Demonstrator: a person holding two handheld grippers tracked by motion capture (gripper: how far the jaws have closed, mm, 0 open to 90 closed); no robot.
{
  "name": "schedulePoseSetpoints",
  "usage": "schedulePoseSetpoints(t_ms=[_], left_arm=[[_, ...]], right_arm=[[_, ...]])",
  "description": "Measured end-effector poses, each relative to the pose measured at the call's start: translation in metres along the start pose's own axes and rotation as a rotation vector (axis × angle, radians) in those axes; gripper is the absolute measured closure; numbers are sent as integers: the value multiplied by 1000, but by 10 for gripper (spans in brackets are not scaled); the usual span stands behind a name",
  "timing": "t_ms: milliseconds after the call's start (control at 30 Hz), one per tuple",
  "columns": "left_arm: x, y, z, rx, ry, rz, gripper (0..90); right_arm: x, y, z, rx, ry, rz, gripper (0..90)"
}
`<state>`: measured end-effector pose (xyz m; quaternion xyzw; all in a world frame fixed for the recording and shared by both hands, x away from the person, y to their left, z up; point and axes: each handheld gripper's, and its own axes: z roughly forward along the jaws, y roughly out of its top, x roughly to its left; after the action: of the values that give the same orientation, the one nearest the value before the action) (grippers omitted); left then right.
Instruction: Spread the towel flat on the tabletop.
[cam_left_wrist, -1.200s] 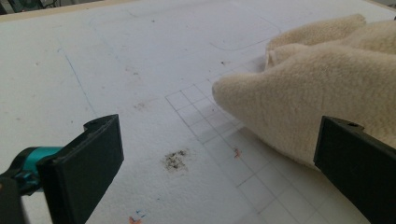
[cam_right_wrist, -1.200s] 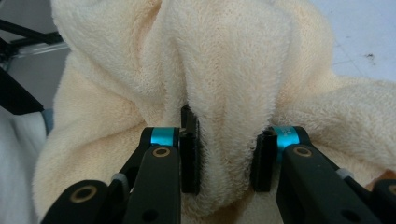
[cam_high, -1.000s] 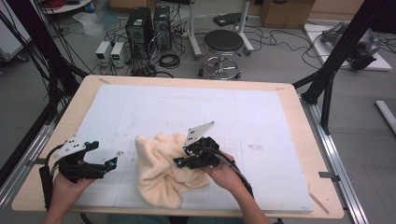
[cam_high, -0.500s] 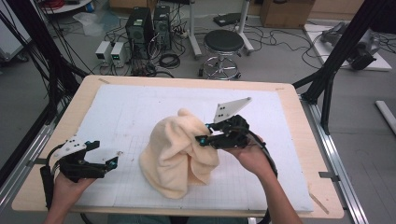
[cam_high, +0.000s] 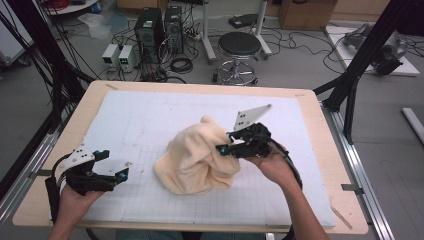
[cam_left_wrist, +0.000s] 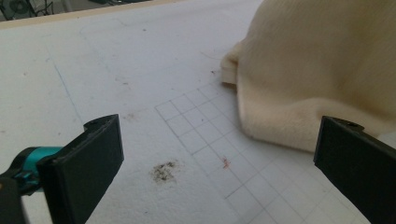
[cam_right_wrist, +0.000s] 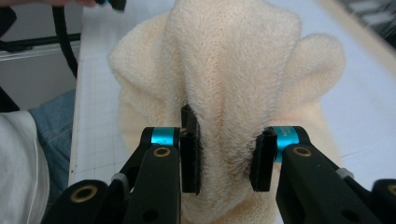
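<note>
The right gripper (cam_high: 223, 148) pinches a bunched fold of the cream towel (cam_high: 196, 161) mid-table, its lower edge trailing left toward the spread, empty left gripper (cam_high: 122, 171), the nearer one.

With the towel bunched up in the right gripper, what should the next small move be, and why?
Probably bring the left gripper across to pinch the towel's near edge. Its jaws stand open and empty just short of that edge, while the right gripper pinches a raised fold with the rest of the cloth sagging on the table; a second grip would let it spread.
</note>
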<state>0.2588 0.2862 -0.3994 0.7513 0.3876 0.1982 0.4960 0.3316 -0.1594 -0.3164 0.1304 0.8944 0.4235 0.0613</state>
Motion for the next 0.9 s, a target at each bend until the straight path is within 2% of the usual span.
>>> schedulePoseSetpoints(t_ms=[67, 133, 267, 367, 433, 467, 533, 567, 700, 733, 800, 833, 900], left_arm=[[-3, 2, 1, -8, -14, 1, 19], [-5, 3, 3, -9, -26, 8, 20], [-11, 10, 9, -4, -65, 21, 28], [-16, 18, 15, -1, -105, 38, 57], [-20, 24, 19, 3, -128, 50, 71], [-23, 27, 22, 6, -141, 58, 84], [-28, 35, 28, 6, -175, 71, 91], [-31, 39, 32, 5, -191, 81, 97], [-41, 56, 48, 19, -246, 111, 114], [-42, 60, 53, 31, -253, 128, 128], [-44, 68, 63, 44, -262, 136, 157], [-44, 72, 68, 56, -260, 147, 157], [-46, 80, 77, 58, -275, 146, 209]], right_arm=[[-1, -13, 15, 17, 14, 17, 709], [2, -32, 36, 30, 60, 62, 706], [6, -45, 49, 55, 87, 95, 684], [8, -48, 45, 16, 75, 113, 632], [10, -50, 41, -2, 60, 117, 564], [11, -52, 36, -14, 49, 128, 471], [12, -53, 33, -23, 38, 135, 439], [13, -58, 26, -49, 26, 144, 412], [18, -67, 16, -97, 3, 150, 393], [19, -71, 14, -105, -4, 157, 386], [22, -81, 13, -123, -24, 150, 376], [22, -81, 13, -123, -24, 150, 376], [24, -85, 14, -105, -31, 140, 357]])
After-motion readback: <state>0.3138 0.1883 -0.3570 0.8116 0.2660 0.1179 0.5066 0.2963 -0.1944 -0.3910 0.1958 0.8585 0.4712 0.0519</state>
